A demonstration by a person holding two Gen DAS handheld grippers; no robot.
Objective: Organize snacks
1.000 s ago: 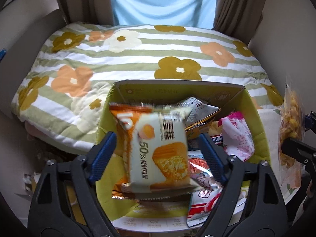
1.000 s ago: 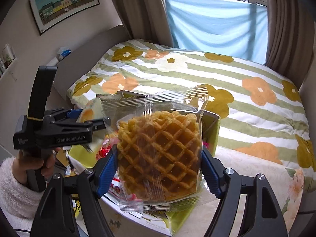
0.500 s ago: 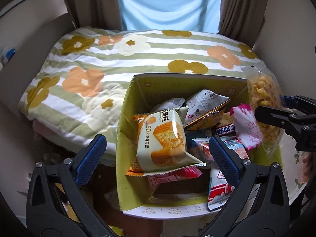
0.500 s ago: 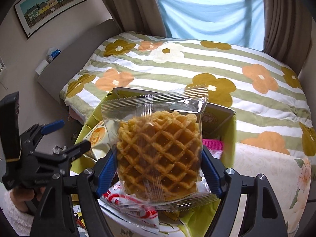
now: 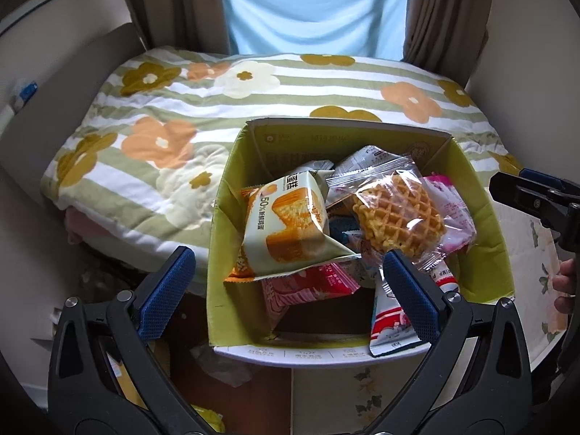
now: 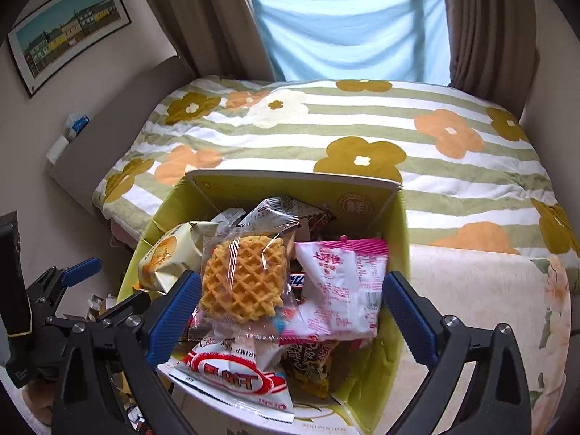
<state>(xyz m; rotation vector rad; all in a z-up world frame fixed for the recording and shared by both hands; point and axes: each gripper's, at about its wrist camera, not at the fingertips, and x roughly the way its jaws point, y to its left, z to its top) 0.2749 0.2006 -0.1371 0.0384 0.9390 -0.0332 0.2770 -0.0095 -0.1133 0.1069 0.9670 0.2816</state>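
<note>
A green cardboard box (image 5: 232, 224) (image 6: 395, 246) holds several snack packets. A white and orange cake packet (image 5: 286, 221) (image 6: 166, 257) lies at its left. A clear waffle packet (image 5: 395, 214) (image 6: 243, 279) lies on top in the middle, beside a pink packet (image 5: 453, 210) (image 6: 340, 290). A red and white shrimp cracker bag (image 6: 232, 373) (image 5: 391, 322) hangs over the near rim. My left gripper (image 5: 286, 293) is open and empty, above the box's near side. My right gripper (image 6: 290, 315) is open and empty, just above the packets.
The box stands on a small table with a floral cloth (image 6: 482, 308), against a bed with a striped flower quilt (image 5: 181, 108) (image 6: 362, 137). Clutter lies on the floor at the left (image 5: 217, 362). Curtains and a window are behind the bed.
My left gripper dropped the cake packet into the box and drew back. My right gripper opened and released the waffle packet, which now lies on the pile.
</note>
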